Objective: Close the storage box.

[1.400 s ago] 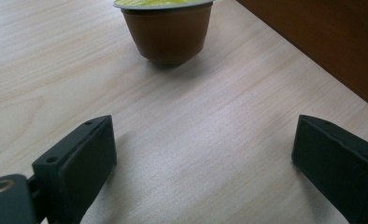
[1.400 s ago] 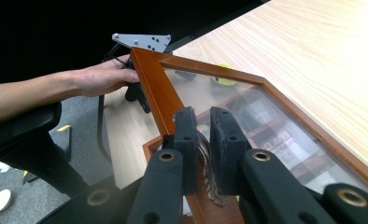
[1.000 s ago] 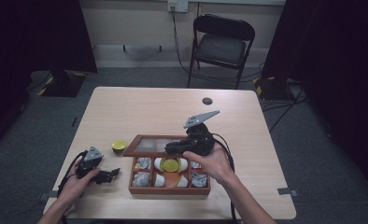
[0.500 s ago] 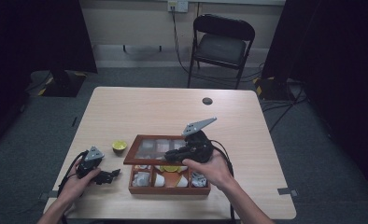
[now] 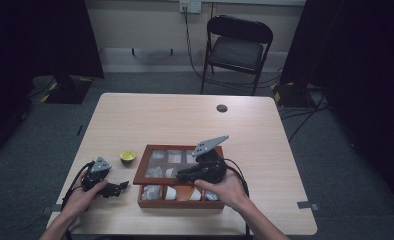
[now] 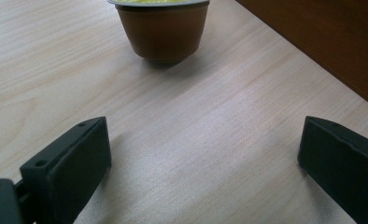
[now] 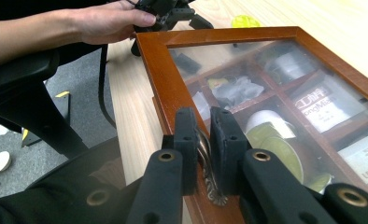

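The right gripper [image 7: 203,140] pinches the little metal handle [image 7: 206,165] on the glass lid [image 5: 177,162] of the wooden box [image 5: 180,202], lid tilted partway over the compartments. At nine o'clock of the box, the left gripper [image 6: 201,163] gapes wide, empty, facing the yellow-topped capsule [image 6: 162,28]. I'd judge the closing half done.

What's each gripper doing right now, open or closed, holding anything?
Left gripper: open, holding nothing, facing the brown capsule on the table.
Right gripper: closed on the metal handle of the wooden box's glass lid.
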A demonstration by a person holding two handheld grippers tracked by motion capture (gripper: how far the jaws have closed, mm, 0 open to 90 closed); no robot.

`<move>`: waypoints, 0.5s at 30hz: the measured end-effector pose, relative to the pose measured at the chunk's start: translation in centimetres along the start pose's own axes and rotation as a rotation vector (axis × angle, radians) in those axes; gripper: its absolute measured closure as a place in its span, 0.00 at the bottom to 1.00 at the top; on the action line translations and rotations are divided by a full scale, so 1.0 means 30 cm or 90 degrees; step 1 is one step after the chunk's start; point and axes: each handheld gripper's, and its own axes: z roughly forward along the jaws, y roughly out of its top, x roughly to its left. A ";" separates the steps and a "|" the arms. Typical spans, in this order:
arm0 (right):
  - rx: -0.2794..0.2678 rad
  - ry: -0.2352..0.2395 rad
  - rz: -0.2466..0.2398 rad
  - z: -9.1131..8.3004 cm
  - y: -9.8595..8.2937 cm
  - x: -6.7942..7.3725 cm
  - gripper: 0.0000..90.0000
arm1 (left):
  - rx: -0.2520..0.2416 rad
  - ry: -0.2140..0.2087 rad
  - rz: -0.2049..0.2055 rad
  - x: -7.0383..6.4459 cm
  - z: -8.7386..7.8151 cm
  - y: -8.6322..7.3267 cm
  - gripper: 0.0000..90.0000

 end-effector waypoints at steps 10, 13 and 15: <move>0.021 -0.010 -0.014 0.028 -0.036 0.015 0.91 | 0.000 0.000 0.000 0.000 0.000 0.000 0.02; 0.024 -0.007 -0.013 0.035 -0.045 0.015 0.91 | 0.000 0.000 0.000 0.000 0.000 0.000 0.02; 0.025 -0.004 -0.013 0.040 -0.053 0.014 0.91 | 0.000 0.000 0.000 0.000 0.000 0.000 0.02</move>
